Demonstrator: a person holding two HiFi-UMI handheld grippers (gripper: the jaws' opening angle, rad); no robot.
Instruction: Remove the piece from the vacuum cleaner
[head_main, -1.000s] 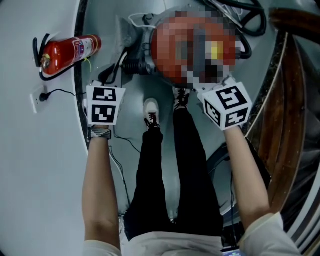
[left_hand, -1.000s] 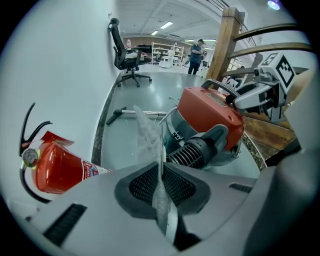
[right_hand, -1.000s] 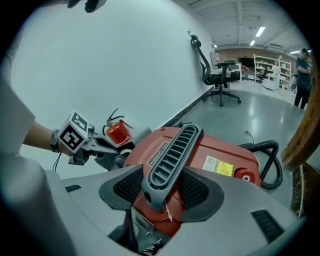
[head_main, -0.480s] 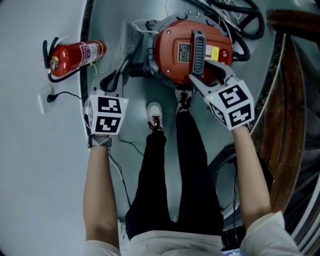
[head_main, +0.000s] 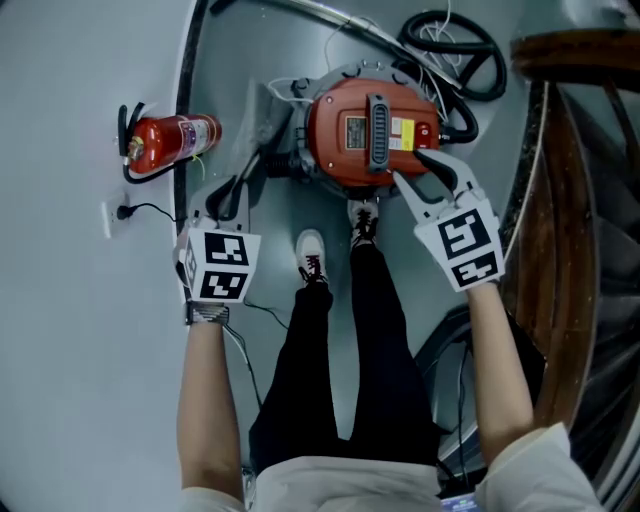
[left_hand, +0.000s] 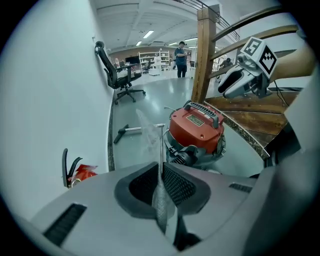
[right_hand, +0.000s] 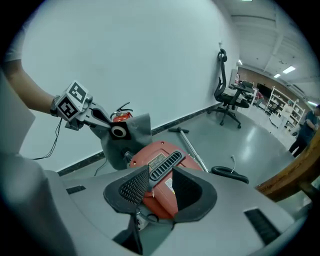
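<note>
Right gripper view gives you the plainest look at the piece: a grey, soft fabric dust bag (right_hand: 136, 131) with a black ring round a pale hole. It hangs from your left gripper (right_hand: 102, 124), whose fingers are pinched tight on its upper edge. The left gripper view agrees, showing a thin grey sheet squeezed between pads that almost meet. The bag hangs with its long axis roughly up and down and its ringed face turned toward your right hand. It is just to the left of the round red plastic vacuum cleaner (right_hand: 150, 150) with the black ribbed handle on top. You cannot tell from here whether its lower edge has cleared the machine's front port. Your right gripper (right_hand: 162, 185) has just been closing partway, yet its fingers stand apart and grip nothing. The red lid and handle show through the gap, lying beyond the pads rather than pressed by them. So the bag sits wholly on your left side, and your right hand is the nearer one to the machine. Judging by this, the bag looks out or nearly so, and carrying it further left, away from the body, should finish the job.
</note>
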